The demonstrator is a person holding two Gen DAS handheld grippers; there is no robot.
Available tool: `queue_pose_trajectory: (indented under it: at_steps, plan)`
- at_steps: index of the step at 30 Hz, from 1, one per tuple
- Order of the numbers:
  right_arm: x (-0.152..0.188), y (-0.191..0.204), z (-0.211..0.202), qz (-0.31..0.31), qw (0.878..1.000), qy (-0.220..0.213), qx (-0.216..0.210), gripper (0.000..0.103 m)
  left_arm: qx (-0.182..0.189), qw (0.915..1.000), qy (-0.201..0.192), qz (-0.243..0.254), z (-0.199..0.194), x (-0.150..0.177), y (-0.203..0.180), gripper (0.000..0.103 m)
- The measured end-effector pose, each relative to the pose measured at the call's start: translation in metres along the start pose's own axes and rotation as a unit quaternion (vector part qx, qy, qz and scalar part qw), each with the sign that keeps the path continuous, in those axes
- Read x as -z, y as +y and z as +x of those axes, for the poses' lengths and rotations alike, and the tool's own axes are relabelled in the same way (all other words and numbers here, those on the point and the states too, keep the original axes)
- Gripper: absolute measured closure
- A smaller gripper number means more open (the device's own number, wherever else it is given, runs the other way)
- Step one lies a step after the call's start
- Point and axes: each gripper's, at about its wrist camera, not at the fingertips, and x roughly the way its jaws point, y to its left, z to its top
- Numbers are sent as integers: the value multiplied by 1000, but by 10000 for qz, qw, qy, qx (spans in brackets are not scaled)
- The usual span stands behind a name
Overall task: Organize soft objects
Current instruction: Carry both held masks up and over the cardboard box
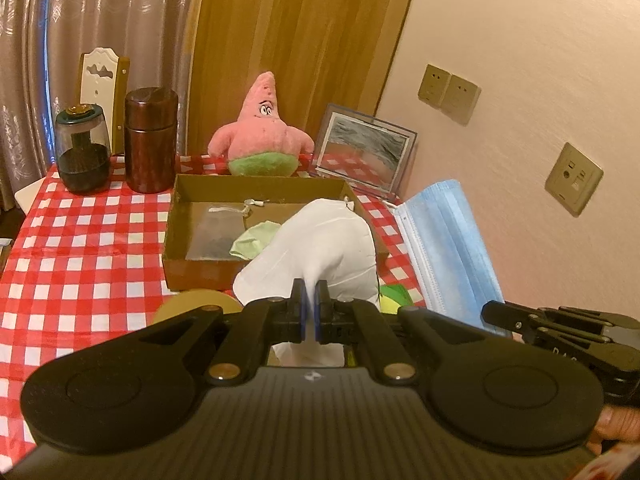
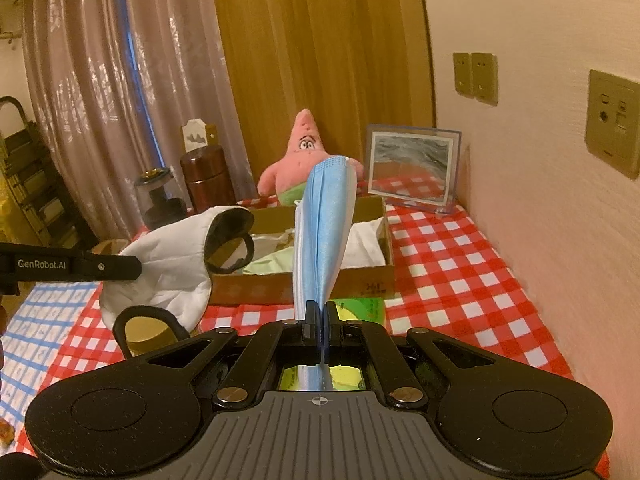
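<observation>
My left gripper (image 1: 310,294) is shut on a white fabric mask (image 1: 328,240), held up in front of the open cardboard box (image 1: 176,248). In the right wrist view the same white mask (image 2: 160,268) shows black ear loops (image 2: 228,244), with the left gripper (image 2: 134,268) pinching it from the left. My right gripper (image 2: 320,312) is shut on a blue surgical mask (image 2: 324,232) that stands up over the box's (image 2: 372,276) near wall. The blue mask (image 1: 444,240) and the right gripper (image 1: 490,314) also show at the right of the left wrist view. Inside the box lie a mesh drawstring pouch (image 1: 220,232) and a light green cloth (image 1: 252,240).
A pink star plush (image 1: 264,128) sits behind the box, with a picture frame (image 1: 364,148) to its right. A brown canister (image 1: 150,140) and a glass grinder (image 1: 82,152) stand at the back left. The wall with sockets (image 2: 612,120) runs close along the right. A green-yellow item (image 2: 360,308) lies before the box.
</observation>
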Motion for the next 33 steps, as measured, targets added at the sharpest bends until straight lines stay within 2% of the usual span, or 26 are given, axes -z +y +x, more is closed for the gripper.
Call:
queue_pose_trajectory:
  at_steps: [8, 21, 28, 33]
  plan:
    - [-30, -14, 34, 108, 9992, 243, -285, 102, 13, 9999, -1, -103, 21, -35, 21, 100]
    - [-95, -23, 104, -67, 9970, 494, -585, 102, -327, 9992, 175, 117, 80, -100, 57, 100]
    - [-114, -25, 153, -148, 9948, 803, -602, 102, -408, 9979, 491, 50, 126, -110, 76, 100]
    - [-116, -28, 184, -144, 9935, 954, -610, 102, -636, 9953, 731, 51, 163, -109, 93, 100]
